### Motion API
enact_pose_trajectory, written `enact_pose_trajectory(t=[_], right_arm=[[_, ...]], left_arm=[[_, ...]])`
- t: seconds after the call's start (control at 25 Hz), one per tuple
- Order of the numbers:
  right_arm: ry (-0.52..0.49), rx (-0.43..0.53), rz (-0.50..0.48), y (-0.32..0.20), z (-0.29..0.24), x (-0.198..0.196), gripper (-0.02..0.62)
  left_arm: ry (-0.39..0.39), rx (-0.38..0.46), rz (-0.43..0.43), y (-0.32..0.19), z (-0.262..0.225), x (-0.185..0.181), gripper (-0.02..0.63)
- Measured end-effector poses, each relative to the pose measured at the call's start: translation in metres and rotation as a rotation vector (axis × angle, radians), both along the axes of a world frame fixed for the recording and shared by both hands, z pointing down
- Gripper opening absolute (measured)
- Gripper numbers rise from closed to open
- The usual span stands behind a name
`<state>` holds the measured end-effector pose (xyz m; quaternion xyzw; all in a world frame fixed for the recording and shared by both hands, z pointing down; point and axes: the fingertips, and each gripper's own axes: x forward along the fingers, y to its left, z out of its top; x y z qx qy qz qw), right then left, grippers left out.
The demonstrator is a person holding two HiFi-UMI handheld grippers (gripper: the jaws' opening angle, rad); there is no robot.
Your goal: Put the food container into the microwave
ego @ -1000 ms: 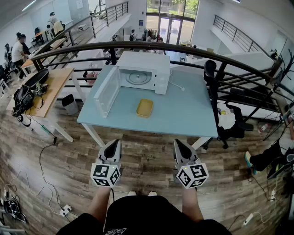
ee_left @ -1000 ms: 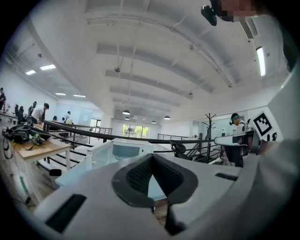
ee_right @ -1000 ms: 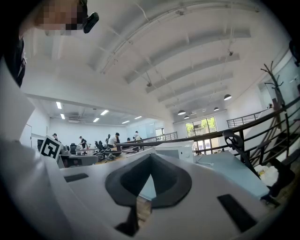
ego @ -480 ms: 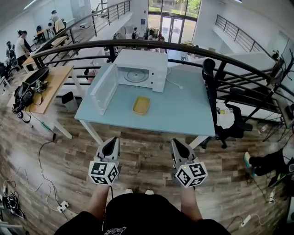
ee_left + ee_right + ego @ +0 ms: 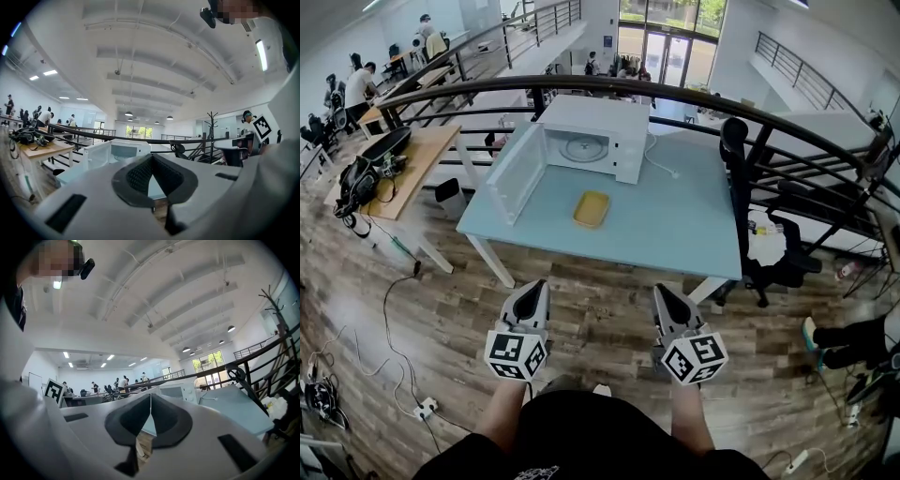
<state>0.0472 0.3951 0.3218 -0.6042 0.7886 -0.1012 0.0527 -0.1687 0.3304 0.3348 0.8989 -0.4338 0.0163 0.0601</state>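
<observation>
A pale blue table (image 5: 675, 234) stands on a wood floor (image 5: 600, 314) in front of a dark curved railing (image 5: 694, 94). Near the table's middle lies the yellow food container (image 5: 592, 209), touching nothing else. Just beyond it, at the far edge, sits the white microwave (image 5: 600, 131), its door (image 5: 516, 173) swung open to the left. Both grippers hang over the floor, well short of the table's near edge and the container. The left gripper (image 5: 536, 284) has its jaws pressed together on nothing, and so does the right gripper (image 5: 661, 289). Each carries a cube with black-and-white square markers.
</observation>
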Motion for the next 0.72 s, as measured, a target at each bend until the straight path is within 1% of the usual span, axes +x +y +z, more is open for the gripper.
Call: enact_pose_trajectory(t=[0.16,0.28,0.44,0.72], right_arm=[[-0.008,-0.007,-0.012,0.004,0.005,0.007,0.008],[-0.016,-0.004,-0.015,0.005,0.004,0.008,0.008],[-0.02,0.01,-0.024,-0.002,0.0,0.012,0.008],[-0.021,0.008,-0.023,-0.019,0.004,0.014,0.008]], left_arm=[[-0.009,0.005,-0.001,0.01,-0.002,0.007,0.008],[-0.019,0.008,-0.013,0.011,-0.005,0.004,0.008],[-0.006,0.02,-0.037,0.003,-0.011,0.003,0.008],[-0.003,0.021,-0.036,-0.013,-0.007,0.008,0.008]])
